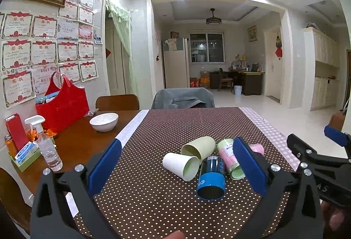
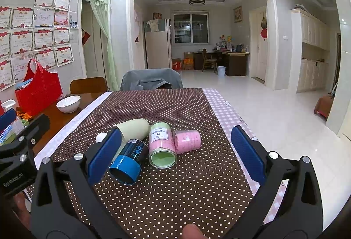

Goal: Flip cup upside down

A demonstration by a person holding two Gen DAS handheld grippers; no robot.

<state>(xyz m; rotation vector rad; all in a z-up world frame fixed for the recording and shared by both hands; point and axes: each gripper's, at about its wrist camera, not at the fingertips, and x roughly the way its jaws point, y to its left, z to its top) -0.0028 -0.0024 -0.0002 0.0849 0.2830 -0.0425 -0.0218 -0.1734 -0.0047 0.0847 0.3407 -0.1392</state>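
Several cups lie on their sides in a cluster on the brown dotted tablecloth (image 1: 175, 127): a white cup (image 1: 181, 165), a pale green cup (image 1: 198, 148), a dark cup with a blue rim (image 1: 211, 179), a pink-and-green cup (image 1: 229, 159) and a small pink cup (image 1: 256, 148). They also show in the right wrist view: blue-rimmed cup (image 2: 129, 161), pink-and-green cup (image 2: 161, 146), small pink cup (image 2: 187, 141), pale green cup (image 2: 133, 129). My left gripper (image 1: 177, 167) is open, just short of the cups. My right gripper (image 2: 175, 156) is open, beside the left one, also short of them.
A white bowl (image 1: 104, 121), a red bag (image 1: 62, 105), a spray bottle (image 1: 45, 142) and small boxes stand on the bare wood at the left. A chair with grey cloth (image 1: 183, 98) is at the far edge. The table's right edge (image 2: 239, 120) drops to the floor.
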